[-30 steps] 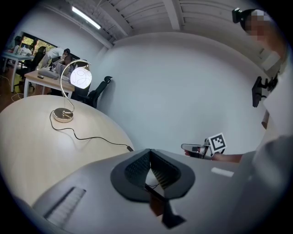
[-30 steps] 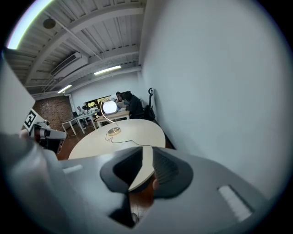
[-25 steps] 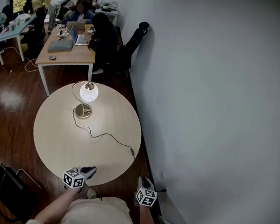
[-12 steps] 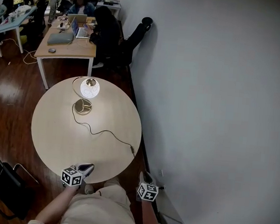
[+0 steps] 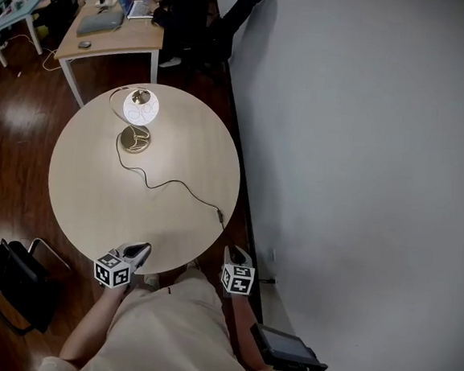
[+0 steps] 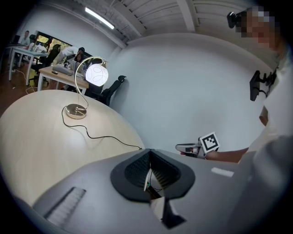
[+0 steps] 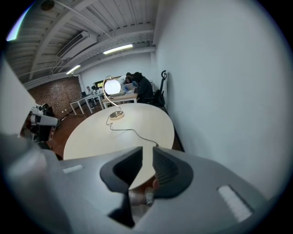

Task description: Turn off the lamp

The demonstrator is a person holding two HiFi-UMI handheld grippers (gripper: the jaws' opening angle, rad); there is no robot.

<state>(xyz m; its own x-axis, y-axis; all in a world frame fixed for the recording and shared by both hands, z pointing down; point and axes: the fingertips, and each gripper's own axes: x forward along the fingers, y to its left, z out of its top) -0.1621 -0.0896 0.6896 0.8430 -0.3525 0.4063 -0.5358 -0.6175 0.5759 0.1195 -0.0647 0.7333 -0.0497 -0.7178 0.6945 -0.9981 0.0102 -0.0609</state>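
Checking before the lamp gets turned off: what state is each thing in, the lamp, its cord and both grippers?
Lamp: lit, upright on the table.
Cord: slack, snaking across the table to its right edge.
Left gripper: shut, empty.
Right gripper: open, empty.

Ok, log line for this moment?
lamp: lit, far side of table | left gripper: shut, empty | right gripper: open, empty
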